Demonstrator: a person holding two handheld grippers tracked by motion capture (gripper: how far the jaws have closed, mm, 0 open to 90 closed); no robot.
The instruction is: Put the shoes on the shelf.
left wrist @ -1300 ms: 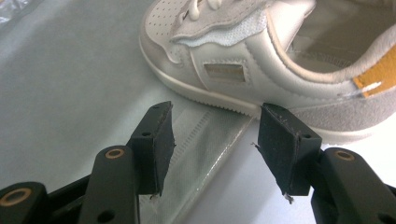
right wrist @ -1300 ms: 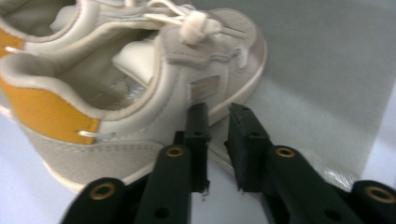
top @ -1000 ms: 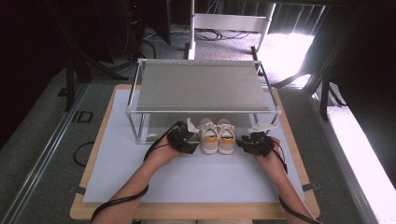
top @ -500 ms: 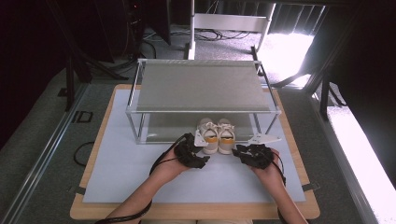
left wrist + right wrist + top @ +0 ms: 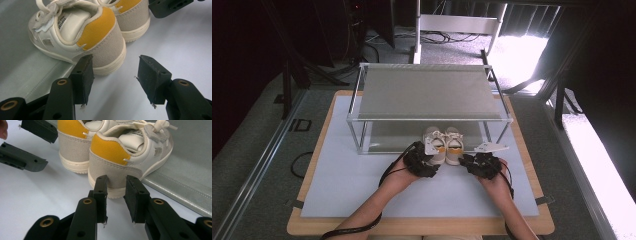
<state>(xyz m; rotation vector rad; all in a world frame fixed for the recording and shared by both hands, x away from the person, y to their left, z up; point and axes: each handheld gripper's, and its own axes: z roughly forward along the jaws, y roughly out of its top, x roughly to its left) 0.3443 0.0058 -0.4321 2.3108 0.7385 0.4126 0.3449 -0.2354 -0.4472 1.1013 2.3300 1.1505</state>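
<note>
High view: my two grippers behind a pair of small shoes at the rack's lower shelf.
My left gripper (image 5: pixel 113 75) has fingers wide apart behind the left shoe (image 5: pixel 80 32); my right gripper (image 5: pixel 116 195) has fingers narrowly apart, gripping nothing, behind the right shoe (image 5: pixel 130 150); heels on the worktop (image 5: pixel 357 185).

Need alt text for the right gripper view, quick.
The right gripper, jaws slightly apart and empty, sits just behind the yellow heel of the near shoe. A second shoe stands beside it; the left gripper shows at upper left.

High view looks down from above toward twelve o'clock; both gripper views sit close behind the shoes (image 5: pixel 443 145), shared by all
</note>
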